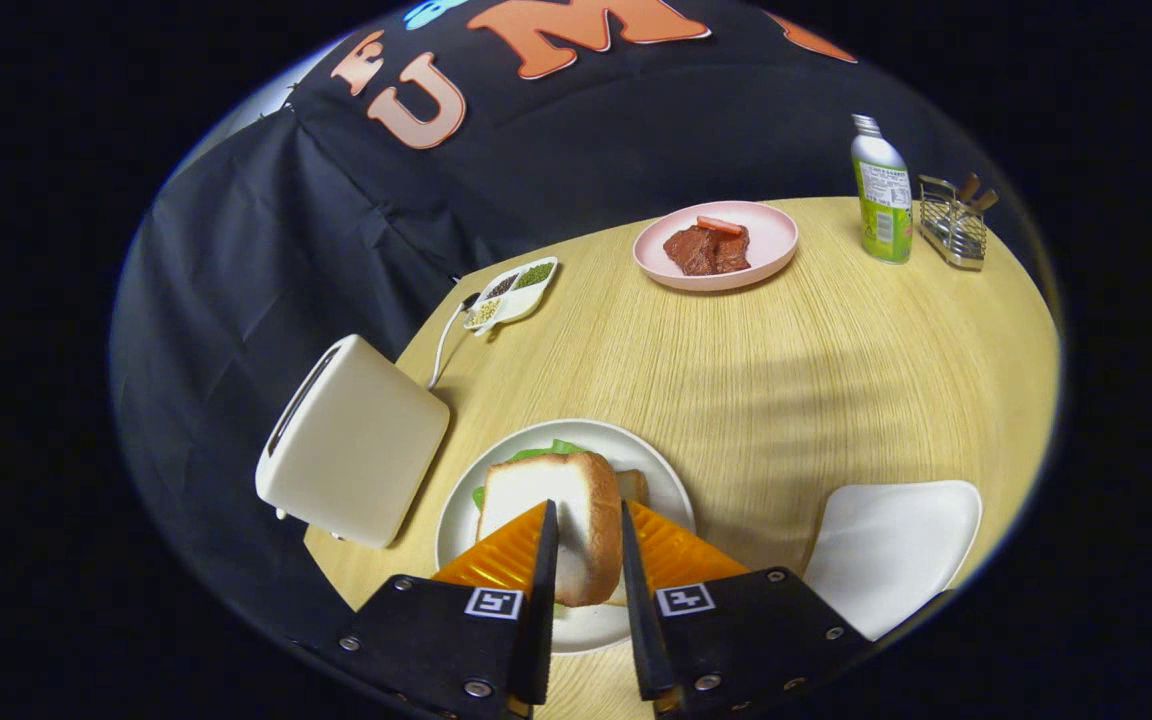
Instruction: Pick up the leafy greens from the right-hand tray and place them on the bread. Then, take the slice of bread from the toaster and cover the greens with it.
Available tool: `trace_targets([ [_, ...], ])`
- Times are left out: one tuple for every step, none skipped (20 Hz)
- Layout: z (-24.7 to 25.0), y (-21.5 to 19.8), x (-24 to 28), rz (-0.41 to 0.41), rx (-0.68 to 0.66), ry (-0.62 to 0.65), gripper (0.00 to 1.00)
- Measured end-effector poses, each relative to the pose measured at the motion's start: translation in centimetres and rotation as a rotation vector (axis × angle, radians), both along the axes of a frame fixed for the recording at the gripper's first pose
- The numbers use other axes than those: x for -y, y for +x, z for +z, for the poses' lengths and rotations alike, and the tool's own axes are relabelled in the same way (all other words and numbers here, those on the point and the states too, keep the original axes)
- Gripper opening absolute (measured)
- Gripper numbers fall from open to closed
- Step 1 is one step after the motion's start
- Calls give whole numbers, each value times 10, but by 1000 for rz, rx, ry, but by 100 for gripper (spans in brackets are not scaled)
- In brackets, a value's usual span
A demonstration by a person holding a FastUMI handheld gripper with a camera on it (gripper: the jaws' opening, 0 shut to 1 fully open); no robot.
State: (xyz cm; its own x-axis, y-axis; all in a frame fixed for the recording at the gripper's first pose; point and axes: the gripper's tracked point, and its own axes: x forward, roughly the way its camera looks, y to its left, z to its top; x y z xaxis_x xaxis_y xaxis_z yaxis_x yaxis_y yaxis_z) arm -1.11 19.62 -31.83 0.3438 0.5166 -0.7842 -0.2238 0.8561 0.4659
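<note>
1. Between the jaws [588,545], a slice of bread [556,520] is gripped on both sides and held tilted over the white plate [656,470].
2. Beneath that slice, the leafy greens [548,450] are seen at its 12 o'clock edge, lying on a lower bread slice [633,486] on the plate.
3. At 9 o'clock from the plate, a cream toaster [351,455] is stood on the tabletop [786,350], just beside the plate.
4. At 3 o'clock, a white tray [891,550] is set apart from the plate.
5. Farther out at 12 o'clock, a pink plate [776,235] with meat [706,250] is placed; a small divided dish [514,293] lies at 11 o'clock, and a green bottle [882,195] with a wire rack [953,230] at 2 o'clock.
</note>
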Motion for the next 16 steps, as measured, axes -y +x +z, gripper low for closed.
trace_targets([
  [-2,2,3,8,22,-21,36],
  [-6,3,6,13,41,-48,41],
  [-8,4,11,17,61,-74,45],
  [-5,7,12,15,86,-79,53],
  [-2,8,11,14,103,-76,56],
  [2,8,11,9,120,-71,61],
  [8,12,11,7,143,-67,64],
  [13,14,13,-1,164,-65,66],
  [22,17,15,-11,191,-61,67],
  [33,17,20,-26,230,-59,68],
  [45,23,25,-38,276,-66,69],
  [59,29,31,-53,335,-79,70],
  [75,35,39,-67,395,-95,71],
  [92,40,46,-84,453,-108,73],
  [110,44,54,-105,511,-119,74],
  [130,49,62,-125,574,-131,77],
])
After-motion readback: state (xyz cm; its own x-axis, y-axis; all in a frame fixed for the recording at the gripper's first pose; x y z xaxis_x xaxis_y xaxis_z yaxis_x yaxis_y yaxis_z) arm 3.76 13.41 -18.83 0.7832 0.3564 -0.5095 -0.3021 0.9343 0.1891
